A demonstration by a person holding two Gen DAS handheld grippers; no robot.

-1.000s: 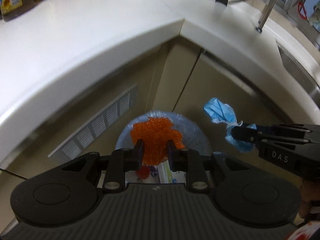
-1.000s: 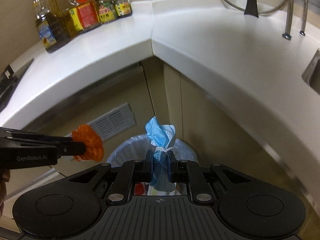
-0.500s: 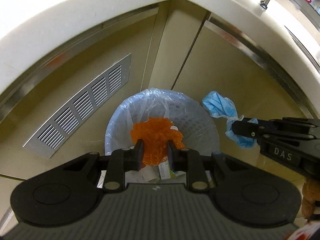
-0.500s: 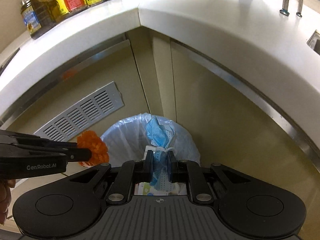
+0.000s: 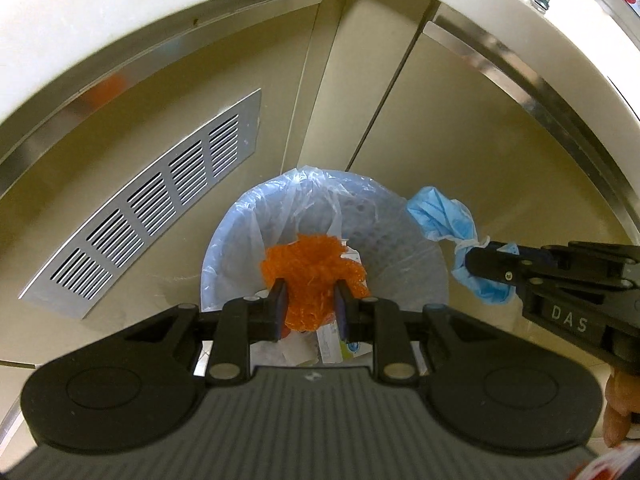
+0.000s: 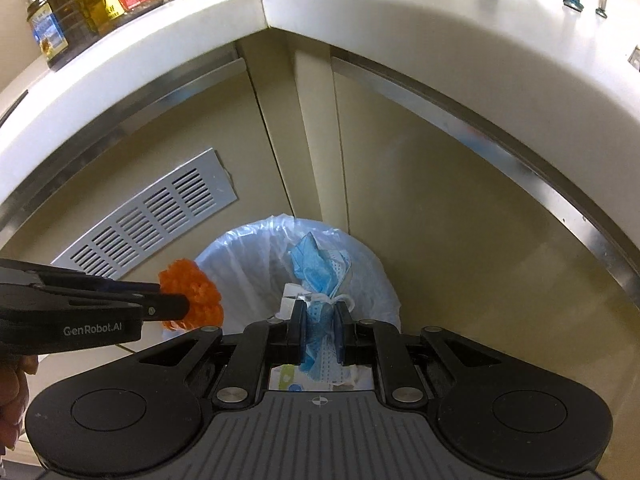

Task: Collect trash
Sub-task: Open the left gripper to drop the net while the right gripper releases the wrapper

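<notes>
My left gripper is shut on a crumpled orange mesh net and holds it over the open trash bin, which is lined with a clear plastic bag and has paper scraps inside. My right gripper is shut on a balled-up blue face mask and holds it above the same bin. In the left wrist view the right gripper with the mask hangs at the bin's right rim. In the right wrist view the left gripper with the net is at the bin's left rim.
The bin stands on the floor in a cabinet corner under a white countertop. A metal vent grille is on the left cabinet face. Oil and sauce bottles stand on the counter at the back left.
Both grippers have moved down from counter height toward the bin, still holding the net and the mask. The counter has slid up and out of the views and the bin looks larger.
</notes>
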